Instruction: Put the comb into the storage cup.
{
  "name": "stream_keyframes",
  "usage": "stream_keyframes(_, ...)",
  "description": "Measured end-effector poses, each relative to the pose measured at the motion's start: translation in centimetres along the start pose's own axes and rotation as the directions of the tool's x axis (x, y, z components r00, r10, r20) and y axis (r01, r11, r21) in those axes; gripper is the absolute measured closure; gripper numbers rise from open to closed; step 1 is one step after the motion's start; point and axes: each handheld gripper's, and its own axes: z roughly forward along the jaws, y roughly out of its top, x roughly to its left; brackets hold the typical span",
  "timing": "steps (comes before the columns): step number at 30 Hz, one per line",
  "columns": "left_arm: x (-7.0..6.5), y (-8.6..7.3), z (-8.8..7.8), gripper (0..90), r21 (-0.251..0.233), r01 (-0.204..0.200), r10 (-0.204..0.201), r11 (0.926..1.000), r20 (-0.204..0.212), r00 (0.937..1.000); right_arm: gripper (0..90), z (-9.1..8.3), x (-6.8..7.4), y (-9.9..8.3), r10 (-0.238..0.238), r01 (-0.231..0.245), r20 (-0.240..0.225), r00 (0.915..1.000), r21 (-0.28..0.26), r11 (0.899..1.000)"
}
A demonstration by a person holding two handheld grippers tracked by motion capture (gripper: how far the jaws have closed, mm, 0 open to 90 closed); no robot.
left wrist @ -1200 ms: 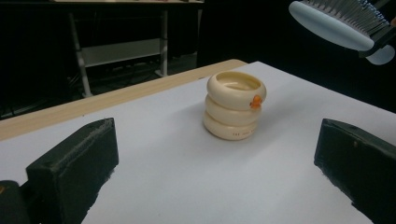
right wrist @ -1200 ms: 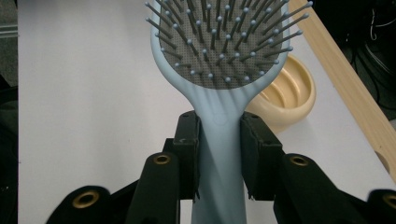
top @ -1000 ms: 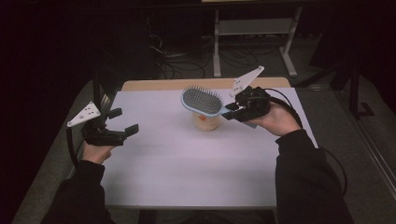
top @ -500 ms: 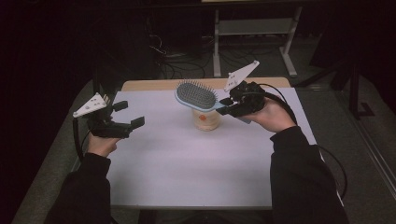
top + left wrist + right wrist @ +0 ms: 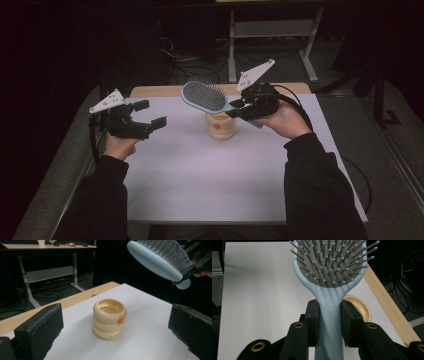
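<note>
A: Change noted: left hand-held gripper (image 5: 150, 114) lifted off the white-covered surface (image 5: 200, 180) and carried inward toward the middle since a second ago. Jaws spread wide, nothing between them. In the left gripper view, framing the cream ribbed plastic cup (image 5: 109, 318) dead ahead.

B: Right hand-held gripper (image 5: 239, 106)?

A: Hardly shifted. Pinching the handle of the pale blue paddle hairbrush with grey bristle pad (image 5: 204, 96); right gripper view shows both pads pressed against the handle's neck (image 5: 329, 307). Brush raised slightly, head held in the air, bristles up, tilted toward 10 o'clock.

B: Location of cup and brush?

A: Cup (image 5: 220, 126) upright on the surface, just past centre toward 12 o'clock, mouth open and seemingly empty. Brush head hovering above it, offset toward 11 o'clock, not touching. Left hand-held gripper at 9 o'clock of the cup, well apart.

B: Meaning for the work?

A: Judged as an approach: probably closing in to steady or take the cup while the brush waits overhead, perhaps for standing the brush in it. No contact with the cup yet.

B: Writing, brands?

A: Small orange mark (image 5: 120, 319) on the cup's side; a line of tiny print near the base, too small to read. Nothing legible on the brush.
</note>
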Motion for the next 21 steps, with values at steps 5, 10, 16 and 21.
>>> stream_keyframes(5, -0.3, 0.8, 0.6, 0.0, -0.014, 0.016, -0.015, 0.9998, 0.015, 0.9998, 68.6, 0.1, -0.1, 0.3, 0.006, -0.006, 0.0, 1.0, -0.015, 1.0)
stream_keyframes(10, -0.6, 1.5, 1.3, 0.0, -0.026, 0.035, -0.035, 0.999, 0.03, 0.9989, 68.6, 0.4, 0.0, 0.7, -0.002, 0.002, 0.004, 1.0, -0.025, 1.0)
stream_keyframes(16, -1.1, 2.0, 2.3, 0.0, -0.036, 0.057, -0.055, 0.9977, 0.057, 0.9969, 68.6, 1.0, 0.0, 1.1, -0.008, 0.008, -0.003, 1.0, -0.027, 1.0)
stream_keyframes(21, -1.5, 2.6, 3.0, 0.0, -0.052, 0.08, -0.076, 0.9954, 0.084, 0.9936, 68.6, 1.4, 0.1, 1.3, -0.007, 0.006, -0.008, 0.9999, -0.032, 0.999)
